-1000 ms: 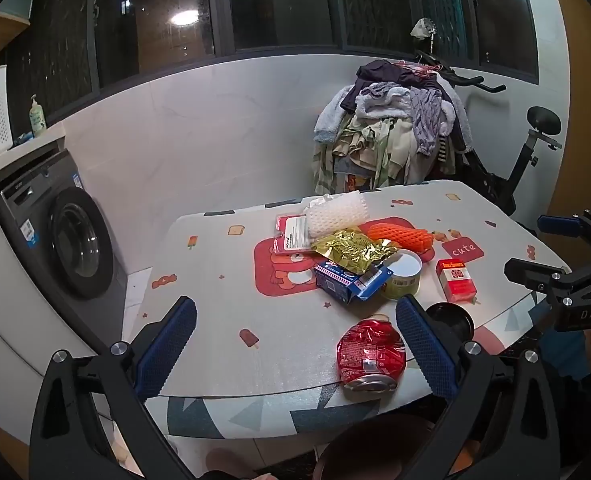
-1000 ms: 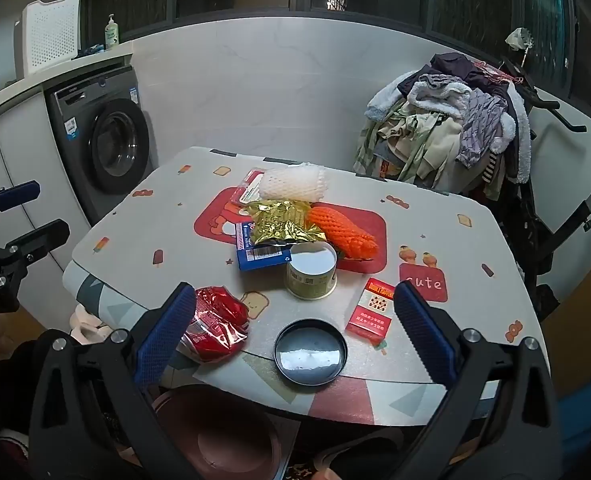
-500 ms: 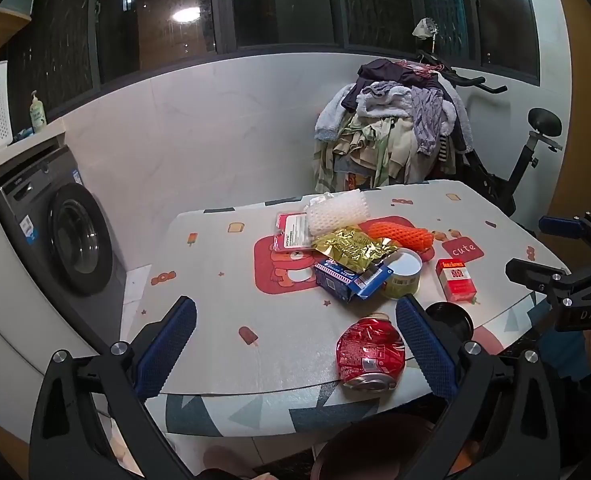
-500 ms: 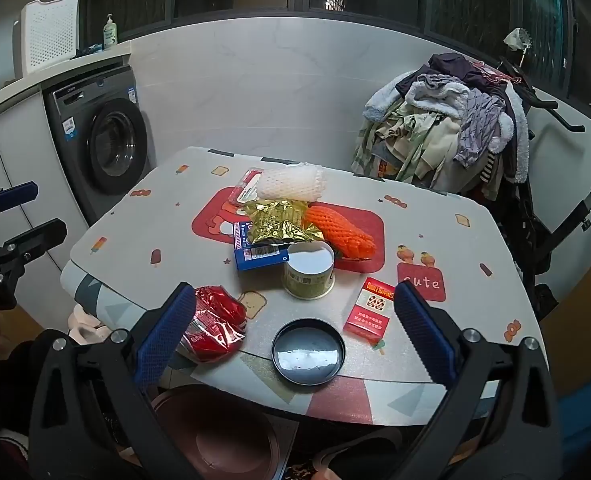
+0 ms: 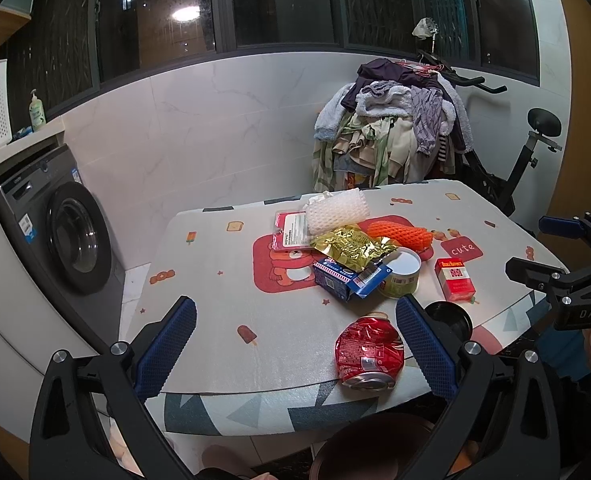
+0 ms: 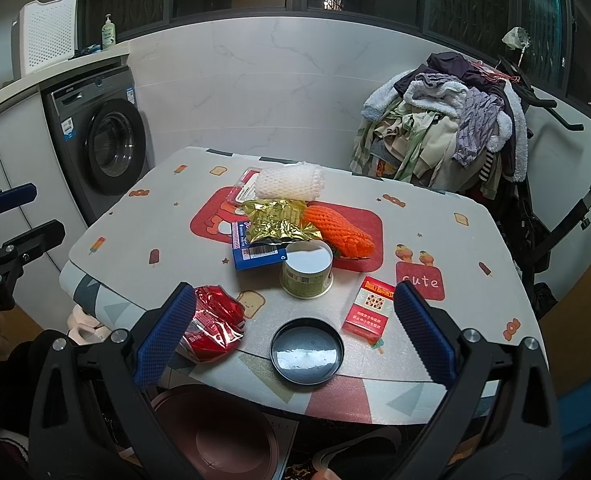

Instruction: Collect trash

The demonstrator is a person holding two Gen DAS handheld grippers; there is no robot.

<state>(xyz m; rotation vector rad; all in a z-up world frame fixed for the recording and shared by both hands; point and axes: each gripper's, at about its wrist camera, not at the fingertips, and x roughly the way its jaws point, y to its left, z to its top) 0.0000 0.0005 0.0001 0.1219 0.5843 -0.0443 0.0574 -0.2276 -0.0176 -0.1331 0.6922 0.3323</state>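
Observation:
Trash lies on the patterned table (image 5: 215, 320) (image 6: 435, 232): a crushed red can (image 5: 369, 354) (image 6: 211, 326) at the near edge, a black round lid (image 6: 306, 356) (image 5: 449, 316), a red cigarette pack (image 5: 455, 279) (image 6: 370, 307), an open tin (image 5: 401, 274) (image 6: 307, 270), a blue carton (image 5: 347, 280) (image 6: 257, 246), a gold foil bag (image 5: 353, 246) (image 6: 279, 222), orange netting (image 5: 401, 235) (image 6: 343, 232) and white foam netting (image 5: 337, 212) (image 6: 289, 182). My left gripper (image 5: 295, 348) hovers open before the can. My right gripper (image 6: 295, 340) is open over the lid. Both are empty.
A dark pink bin (image 6: 215, 436) (image 5: 375, 450) stands on the floor under the table's near edge. A washing machine (image 5: 59, 236) (image 6: 103, 136) is at the left. A clothes-covered exercise bike (image 5: 407, 128) (image 6: 455, 120) stands behind the table.
Both grippers have drifted only slightly; the scene shifts a little in each view. Nothing on the table has moved.

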